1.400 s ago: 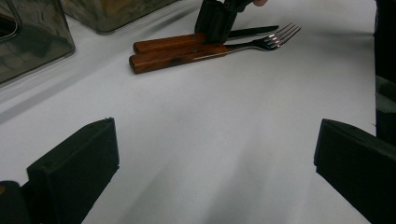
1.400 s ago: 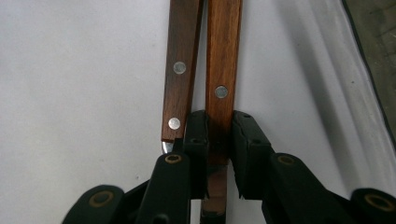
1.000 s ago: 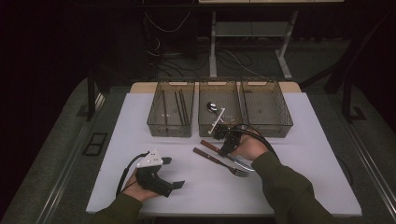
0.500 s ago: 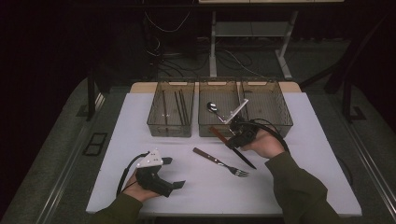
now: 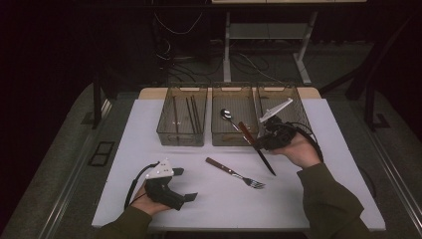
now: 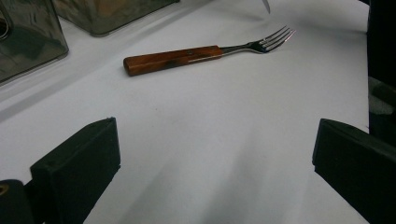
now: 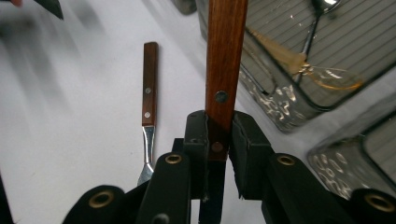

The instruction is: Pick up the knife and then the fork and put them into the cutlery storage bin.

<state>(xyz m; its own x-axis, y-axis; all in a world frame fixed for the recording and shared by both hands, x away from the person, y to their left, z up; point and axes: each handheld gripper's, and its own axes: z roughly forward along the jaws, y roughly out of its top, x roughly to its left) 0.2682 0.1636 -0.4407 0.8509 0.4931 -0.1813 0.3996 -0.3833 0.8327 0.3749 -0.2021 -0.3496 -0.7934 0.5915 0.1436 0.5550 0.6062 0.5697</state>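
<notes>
A white table top [image 5: 318, 199] takes up the lower half of the high view; along its far edge, just above the middle of the frame, stand three clear bins side by side, a left bin [image 5: 182, 121] with thin dark sticks [image 5: 191, 110] in it, a middle bin [image 5: 233, 122] with a spoon [image 5: 228, 117] in it, and a right bin [image 5: 283, 102] partly behind the right hand; a sleeved forearm [image 5: 332, 201] comes up from the lower right of that frame; the right gripper [image 5: 264, 140] sits right of centre, raised over the table in front of the middle and right bins, its jaws drawn in tight on the brown wooden handle of a knife [image 5: 259, 148], the dark blade slanting down and to the right toward the table; in the right gripper view the handle [image 7: 225, 56] rises straight up the middle of the frame from between the two black pads; the left gripper [image 5: 191, 197] rests on the table at the lower left of the high view, jaws spread wide with nothing between them, and in the left gripper view they stand apart at the lower corners over bare table; a fork [image 5: 235, 173] with a wooden handle lies flat on the table near the centre, between the two grippers, tines toward the lower right.
</notes>
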